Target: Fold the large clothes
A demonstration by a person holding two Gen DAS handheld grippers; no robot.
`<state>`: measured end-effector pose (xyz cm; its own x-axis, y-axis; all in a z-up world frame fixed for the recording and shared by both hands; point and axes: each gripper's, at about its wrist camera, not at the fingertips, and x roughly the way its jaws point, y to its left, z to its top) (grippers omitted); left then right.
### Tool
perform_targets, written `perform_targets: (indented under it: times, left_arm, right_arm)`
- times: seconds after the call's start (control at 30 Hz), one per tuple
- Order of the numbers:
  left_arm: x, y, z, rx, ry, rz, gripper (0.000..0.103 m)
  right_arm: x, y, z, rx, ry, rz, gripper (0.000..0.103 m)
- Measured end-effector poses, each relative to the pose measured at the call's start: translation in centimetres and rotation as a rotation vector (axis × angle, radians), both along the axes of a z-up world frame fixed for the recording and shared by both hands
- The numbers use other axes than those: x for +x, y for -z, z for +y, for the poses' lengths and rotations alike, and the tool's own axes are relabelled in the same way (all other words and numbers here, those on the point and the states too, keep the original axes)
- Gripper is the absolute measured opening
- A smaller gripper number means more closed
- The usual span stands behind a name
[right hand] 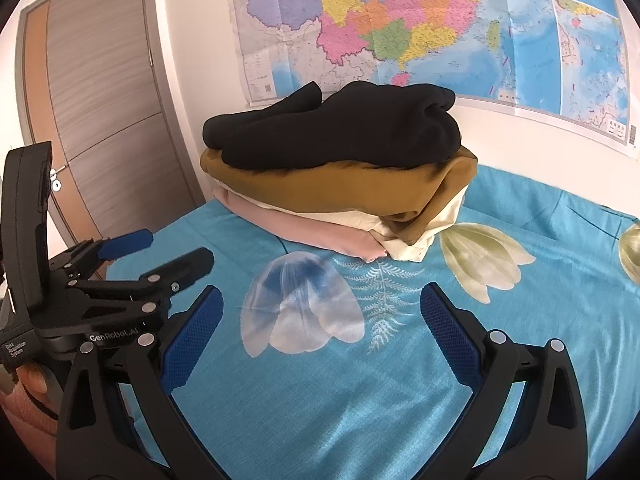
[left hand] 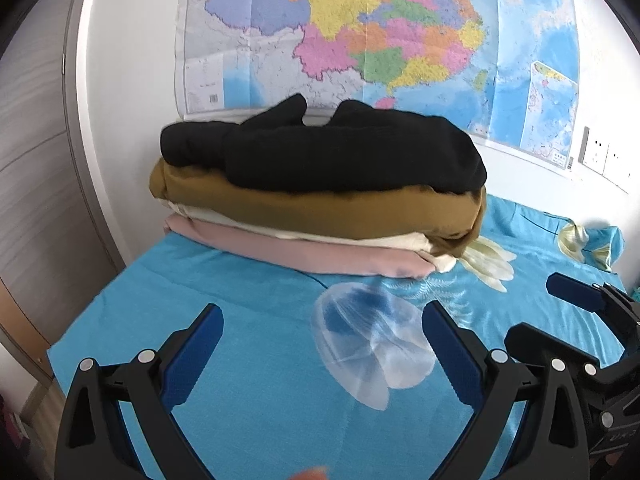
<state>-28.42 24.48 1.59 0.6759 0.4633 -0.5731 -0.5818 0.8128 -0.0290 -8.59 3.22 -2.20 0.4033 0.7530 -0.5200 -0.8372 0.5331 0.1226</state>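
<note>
Stack of four folded garments sits at the far side of the bed with the turquoise floral-print sheet, against the wall below the large coloured paper wall map. Top to bottom: bulky black knit garment, loosely folded and lumpy; mustard-brown fabric garment; cream fabric garment; pale pink fabric garment, edges roughly aligned. Fabric type uncertain, the left view being slightly blurred. Left tongs wide open, empty. Right tongs wide open, empty. Both hover over bare sheet, near the stack.

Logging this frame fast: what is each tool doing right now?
Left tool: open, holding nothing.
Right tool: open, holding nothing.
</note>
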Motion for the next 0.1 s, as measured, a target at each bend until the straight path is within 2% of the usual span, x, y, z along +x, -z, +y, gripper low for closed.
perform_targets:
  times: [0.1]
  left_arm:
    - [0.12,0.30,0.13,-0.021,0.006,0.003,0.097]
  right_arm:
    - [0.06,0.03,-0.11,0.001,0.006,-0.001,0.097]
